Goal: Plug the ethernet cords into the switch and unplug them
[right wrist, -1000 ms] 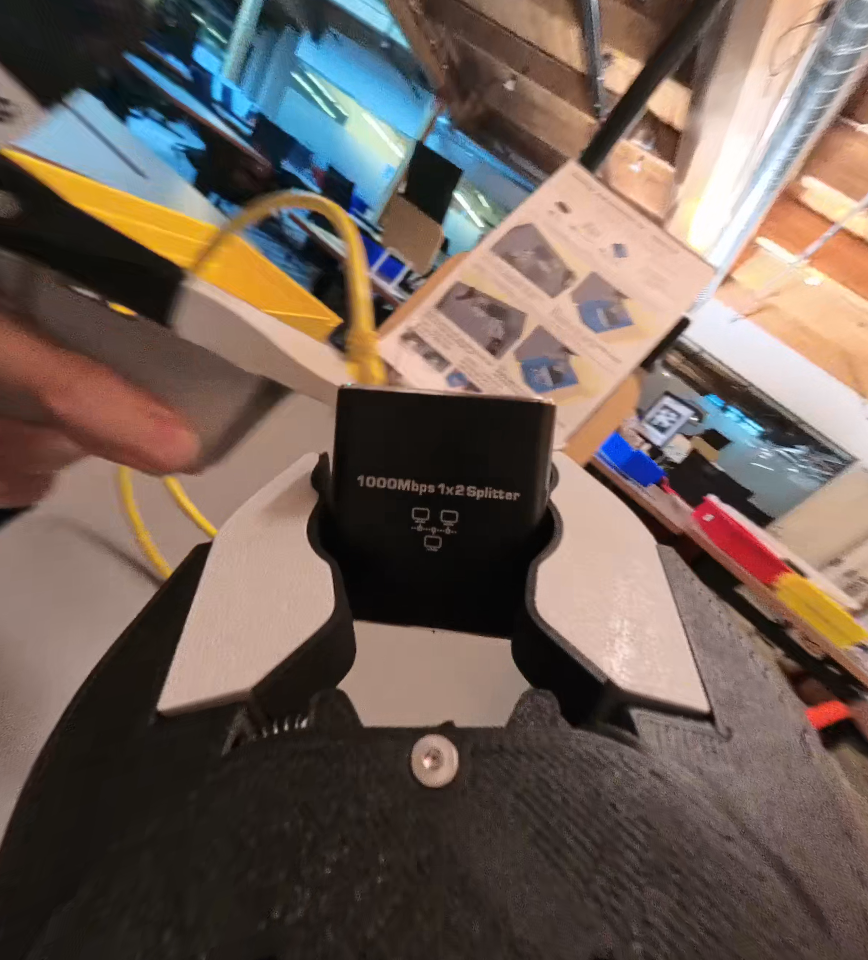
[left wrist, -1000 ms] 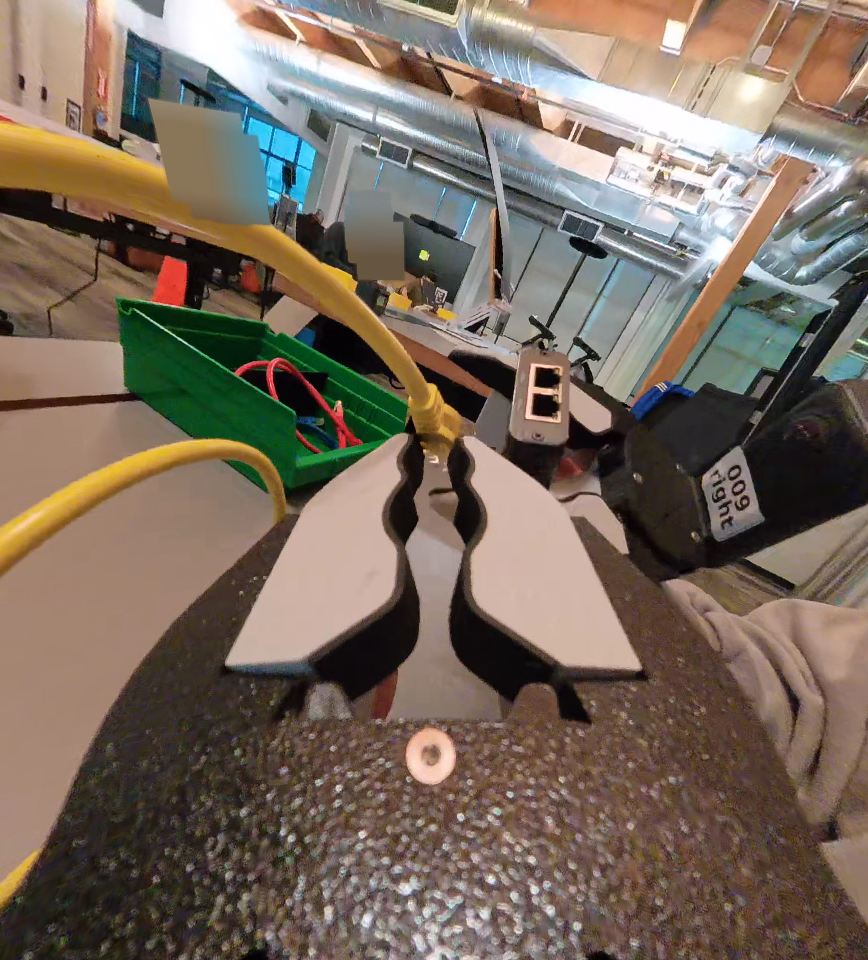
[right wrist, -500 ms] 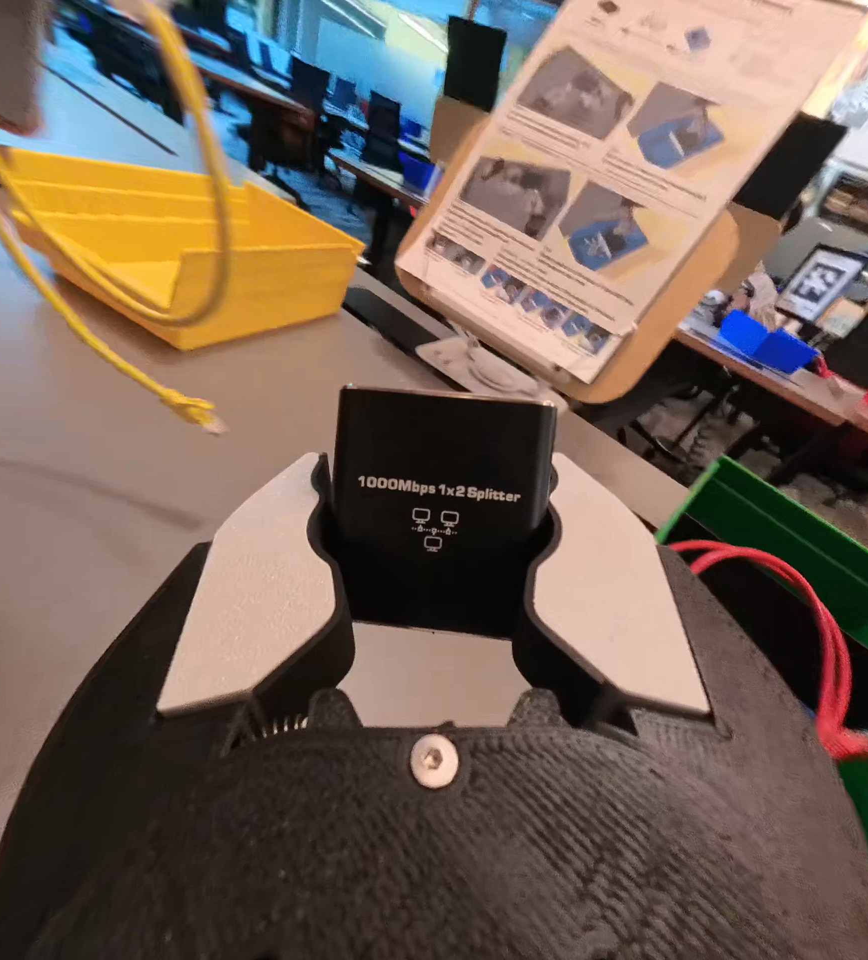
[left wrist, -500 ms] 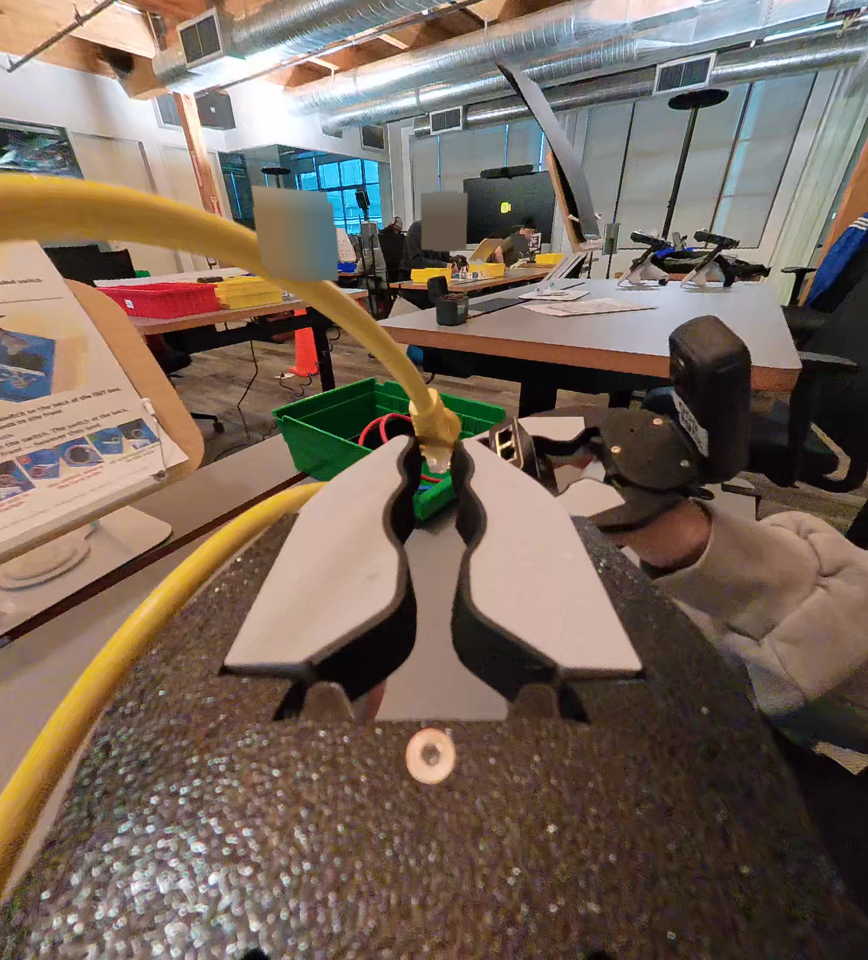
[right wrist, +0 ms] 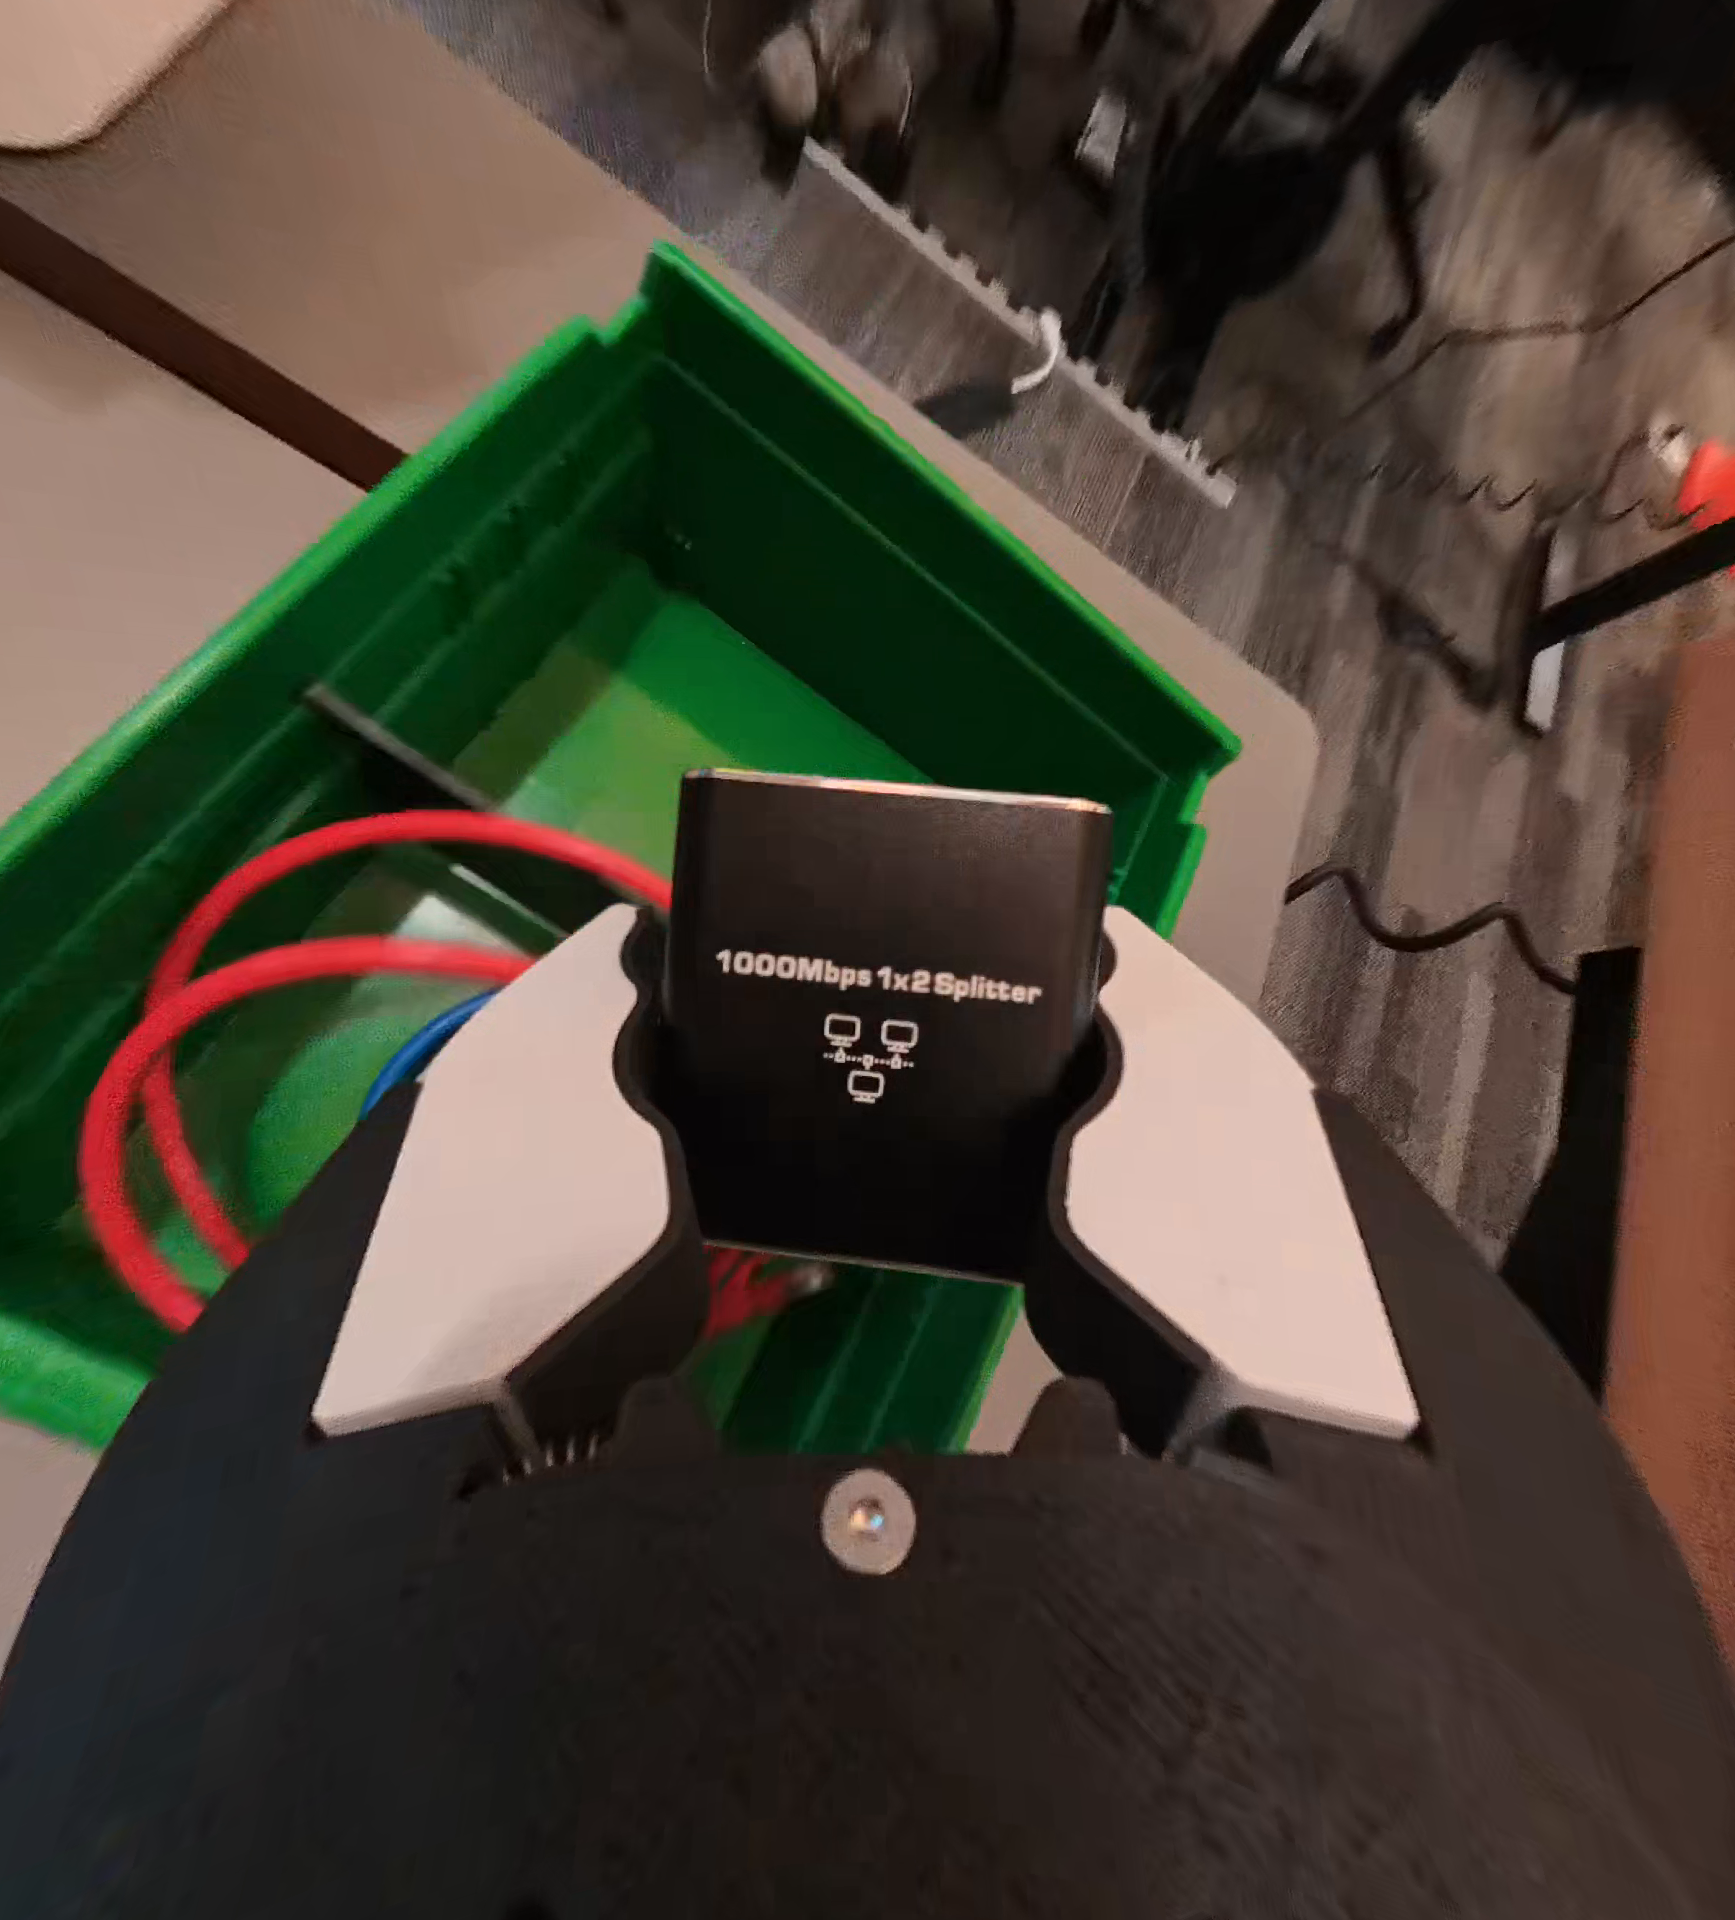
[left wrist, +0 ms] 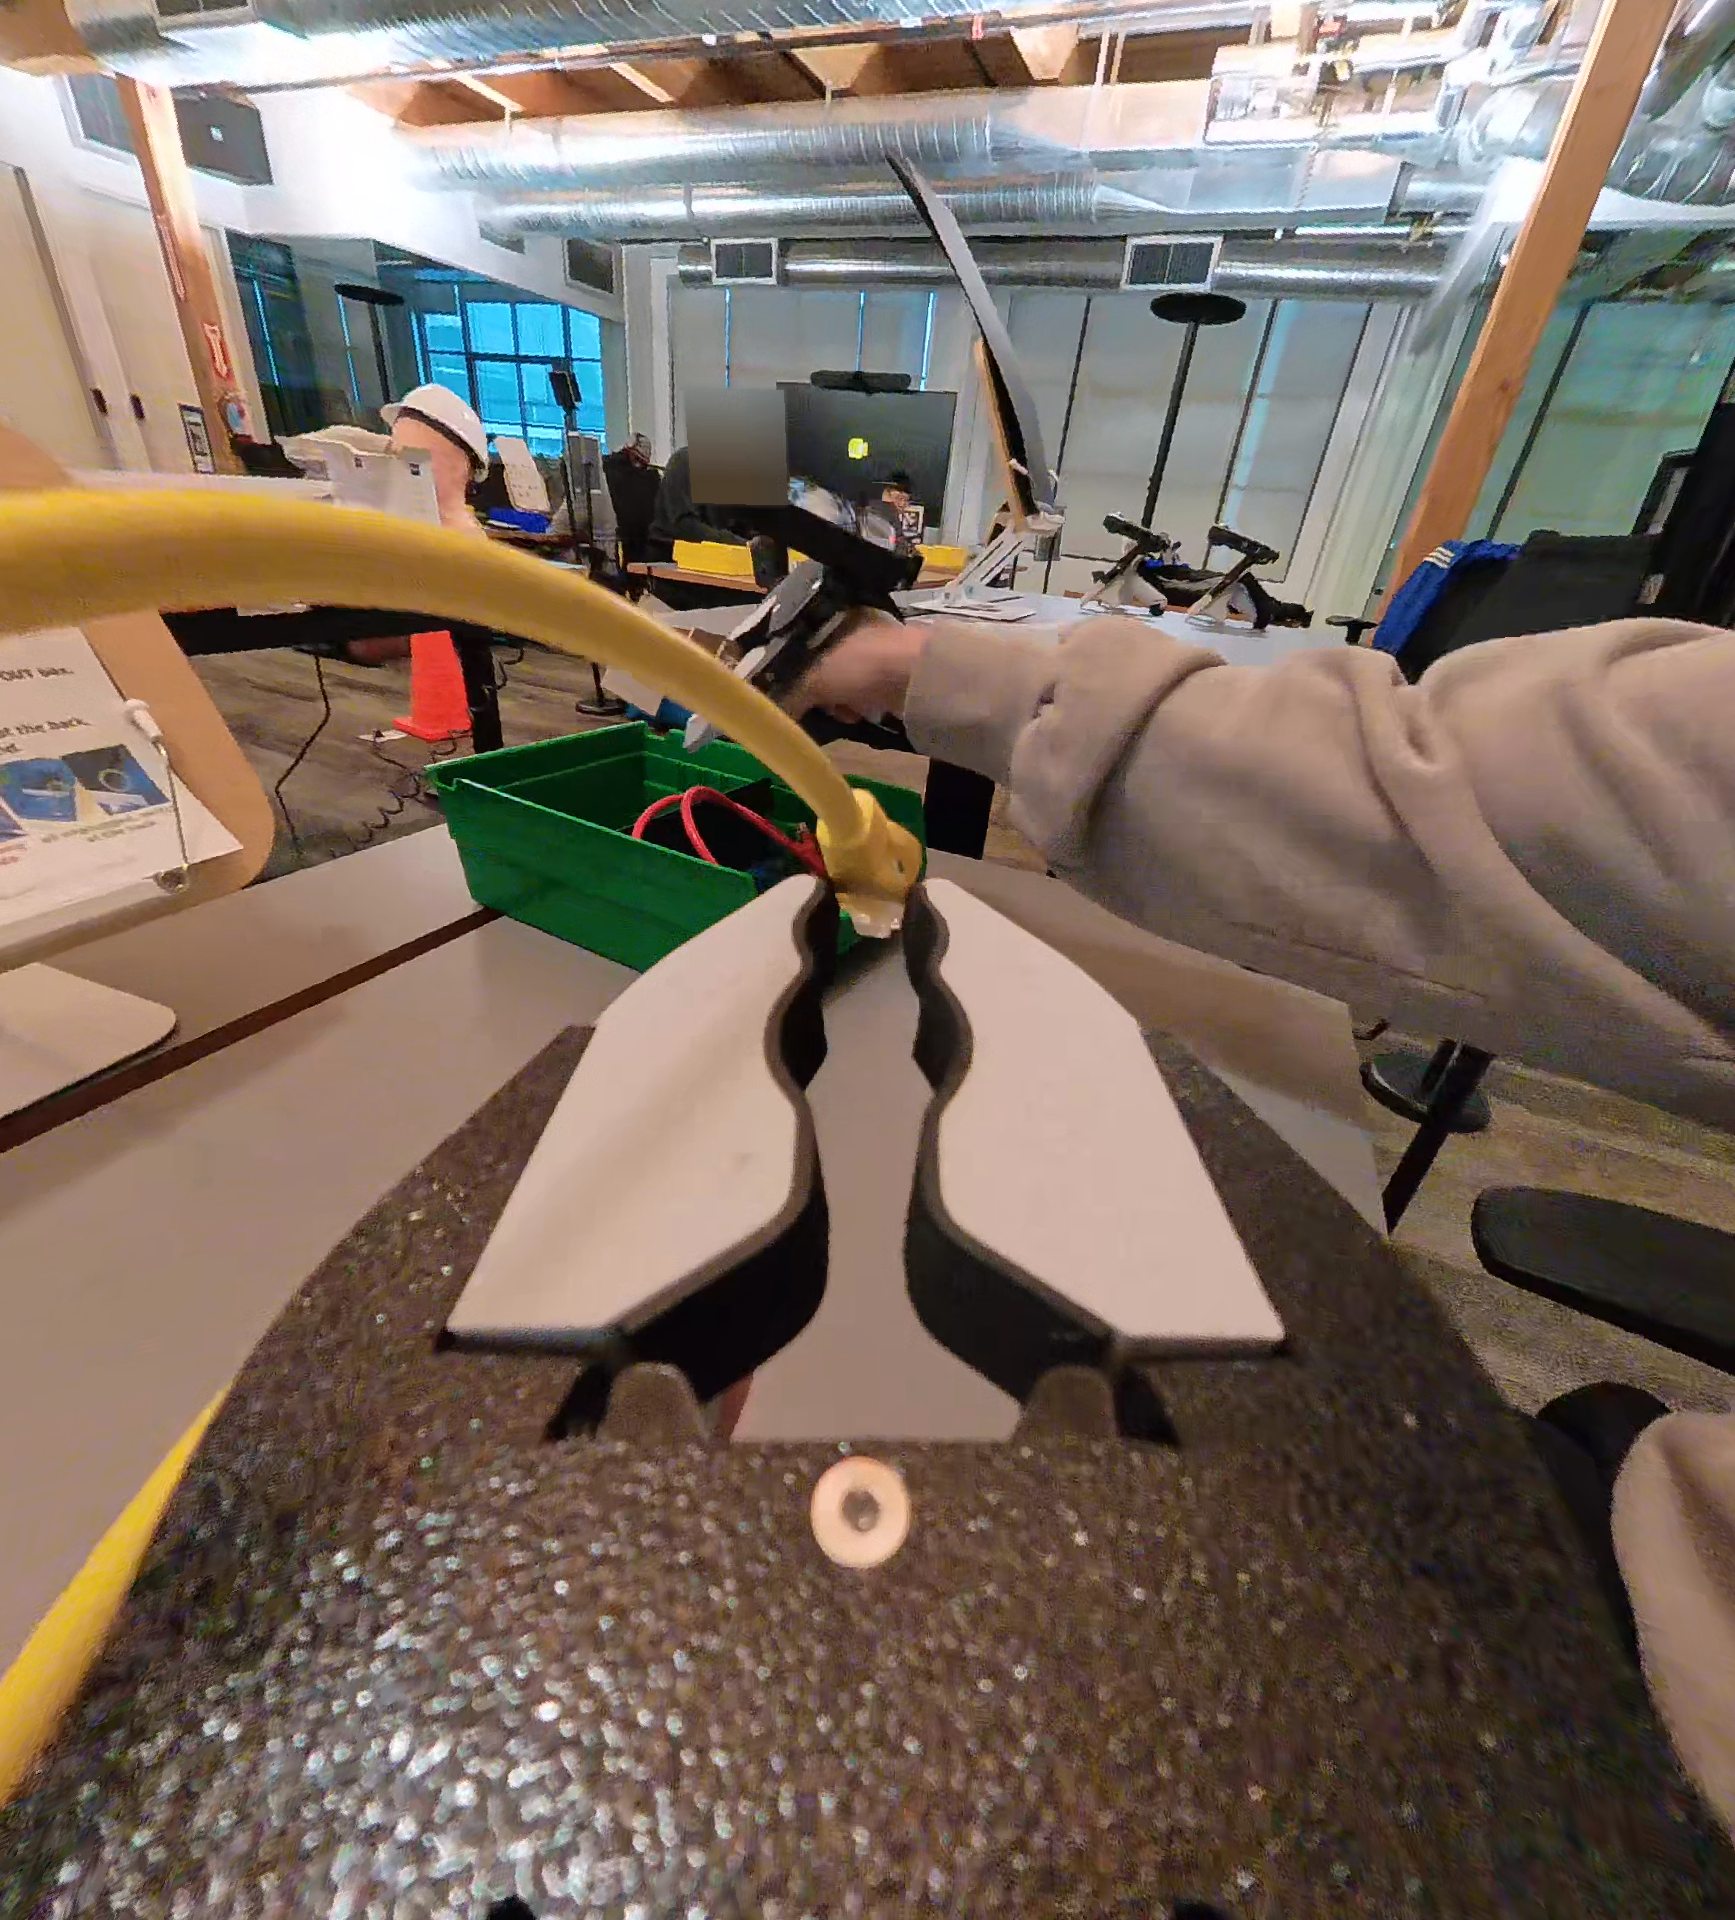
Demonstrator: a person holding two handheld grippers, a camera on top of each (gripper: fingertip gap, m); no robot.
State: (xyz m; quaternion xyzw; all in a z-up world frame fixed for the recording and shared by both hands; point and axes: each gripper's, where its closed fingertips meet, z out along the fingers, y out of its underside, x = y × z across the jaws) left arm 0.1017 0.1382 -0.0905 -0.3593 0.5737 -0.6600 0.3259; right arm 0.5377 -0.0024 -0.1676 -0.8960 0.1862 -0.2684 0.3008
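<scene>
Reaching over the green bin (right wrist: 551,582), right tongs (right wrist: 868,997) seemingly tilted downward clamp the switch (right wrist: 884,935); left tongs (left wrist: 868,914) pinch the yellow cord (left wrist: 530,603)

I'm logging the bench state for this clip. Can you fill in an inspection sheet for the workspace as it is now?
Surface: grey table, bare near the camera.
Job's things: black switch held above green bin; nothing plugged in that shows.
Clutter: instruction board on a stand.
Grippers: left gripper shut on yellow cord's plug; right gripper shut on the switch.
Cables: yellow cord arcs leftward; red cord and a blue one in the bin.
Surroundings: open office, desks, orange cone.
</scene>
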